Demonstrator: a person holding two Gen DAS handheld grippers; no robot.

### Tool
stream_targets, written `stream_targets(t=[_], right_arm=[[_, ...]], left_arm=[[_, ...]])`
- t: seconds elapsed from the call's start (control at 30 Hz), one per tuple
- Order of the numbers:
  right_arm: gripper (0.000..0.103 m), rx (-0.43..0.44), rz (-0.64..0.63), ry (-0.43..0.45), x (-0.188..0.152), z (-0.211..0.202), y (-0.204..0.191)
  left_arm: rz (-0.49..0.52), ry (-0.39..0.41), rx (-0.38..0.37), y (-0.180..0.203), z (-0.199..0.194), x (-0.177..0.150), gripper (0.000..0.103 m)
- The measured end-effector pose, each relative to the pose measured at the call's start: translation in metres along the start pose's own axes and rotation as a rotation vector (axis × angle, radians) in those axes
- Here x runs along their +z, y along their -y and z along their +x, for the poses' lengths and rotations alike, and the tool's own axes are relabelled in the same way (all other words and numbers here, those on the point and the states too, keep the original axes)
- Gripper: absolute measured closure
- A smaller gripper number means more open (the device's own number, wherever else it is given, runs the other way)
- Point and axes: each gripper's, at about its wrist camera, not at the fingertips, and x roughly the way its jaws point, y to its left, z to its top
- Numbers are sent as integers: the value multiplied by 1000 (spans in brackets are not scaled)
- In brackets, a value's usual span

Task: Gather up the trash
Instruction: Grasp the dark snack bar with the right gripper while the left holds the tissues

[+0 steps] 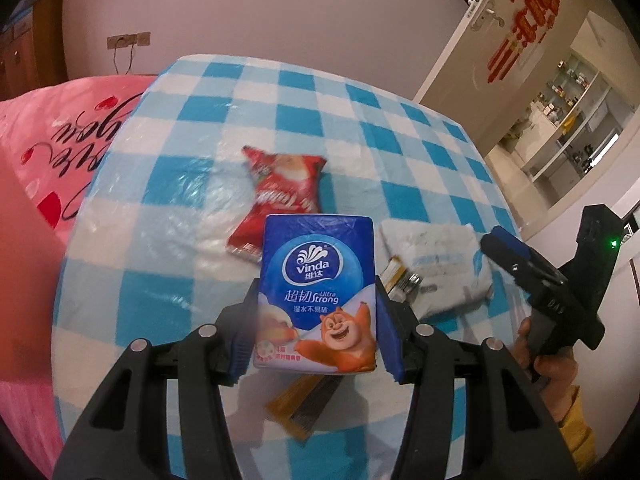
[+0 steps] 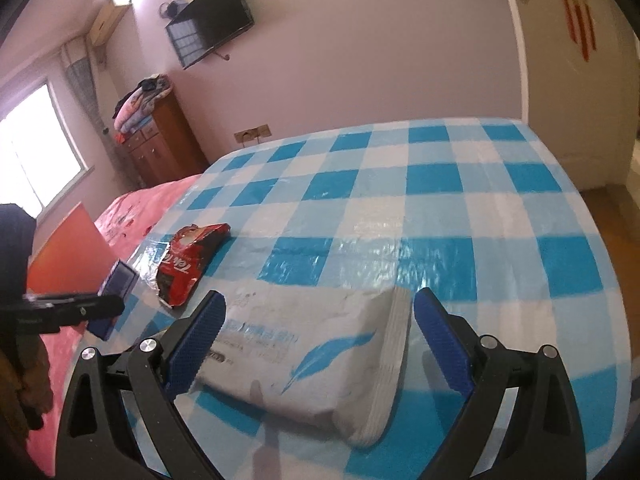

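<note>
A glossy blue tissue pack (image 1: 318, 296), boxy, printed with a cartoon bear, is clamped upright between the ribbed blue pads of the left tongs (image 1: 316, 320). Beyond it a crinkled red snack wrapper (image 1: 280, 200) lies flat on the shiny blue-and-white checked plastic cloth (image 2: 440, 200). The right tongs (image 2: 316, 344) stand wide, straddling a soft white wipes pack (image 2: 320, 360) without pressing it. A pink bedspread (image 1: 60, 140) lies off to the left, with a wall television (image 2: 212, 20) and wooden cabinet (image 2: 160, 140) behind.

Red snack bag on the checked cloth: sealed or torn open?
Torn open. In the right wrist view the red snack bag has a ragged end with silver lining folded out, and it lies flat and crumpled on the checked cloth.
</note>
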Motion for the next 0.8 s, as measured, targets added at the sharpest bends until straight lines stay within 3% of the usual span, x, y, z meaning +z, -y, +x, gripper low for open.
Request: stream_targets(t=[0.17, 0.23, 0.3, 0.47, 0.53, 0.7, 0.8], right_arm=[[9, 34, 37, 4, -10, -20, -21], [20, 74, 41, -6, -13, -26, -35], [24, 121, 53, -38, -15, -26, -47], [42, 244, 126, -164, -24, -7, -68], [53, 252, 154, -196, -27, 0, -71], [68, 289, 206, -270, -35, 16, -75], [68, 287, 203, -296, -39, 22, -82]], left_arm=[[-11, -25, -16, -13, 0, -19, 50], [0, -35, -22, -12, 0, -27, 50], [1, -45, -40, -12, 1, -34, 50], [5, -65, -94, -7, 0, -50, 50], [-1, -73, -117, -5, -1, -54, 50], [0, -77, -148, -5, -3, -62, 50], [-8, -77, -163, -9, -4, -66, 50]])
